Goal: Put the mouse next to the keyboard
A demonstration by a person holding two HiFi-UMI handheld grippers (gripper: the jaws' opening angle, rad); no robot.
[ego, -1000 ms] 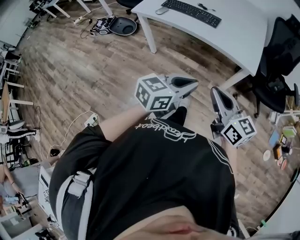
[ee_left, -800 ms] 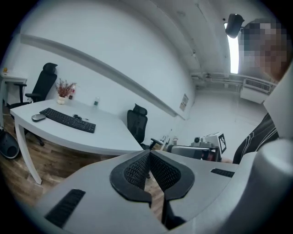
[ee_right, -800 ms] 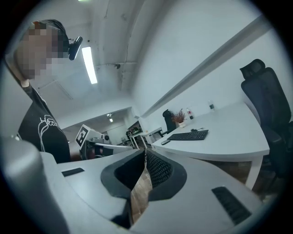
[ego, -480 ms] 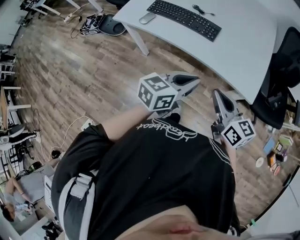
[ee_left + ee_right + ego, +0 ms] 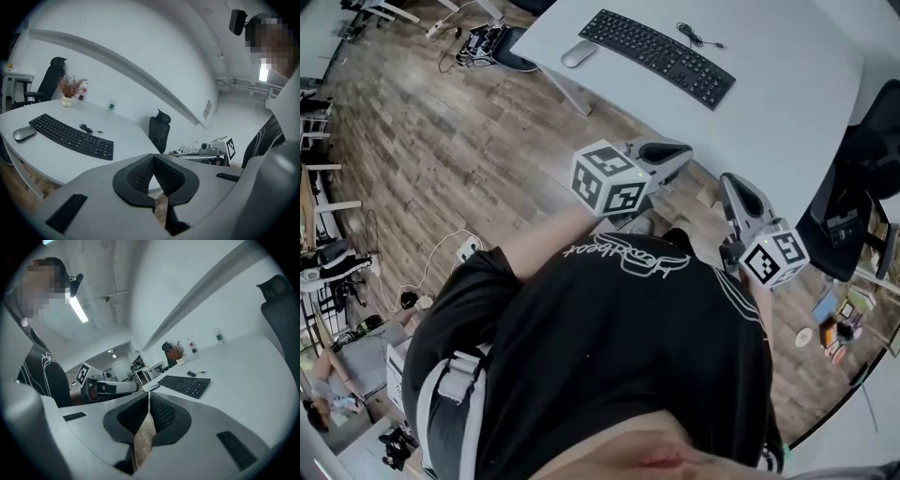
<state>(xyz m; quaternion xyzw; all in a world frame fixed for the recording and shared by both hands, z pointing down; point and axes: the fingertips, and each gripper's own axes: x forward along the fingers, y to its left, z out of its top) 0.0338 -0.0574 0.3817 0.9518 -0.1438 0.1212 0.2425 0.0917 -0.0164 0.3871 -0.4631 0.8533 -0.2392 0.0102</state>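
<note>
Matt plastic keyboard (image 5: 659, 56), wood-plank floor (image 5: 441, 141)

an office: white desk (image 5: 787, 94) with keyboard (image 5: 658, 56), black swivel chair (image 5: 159, 132), wood-plank floor (image 5: 441, 141)

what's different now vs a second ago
The person has stepped closer to the white desk, so the keyboard and mouse now lie nearer the left claw and right claw. Nothing was grabbed or released. Both claws stay shut, empty, held out in front; the mouse still lies at the keyboard's left end, untouched.
</note>
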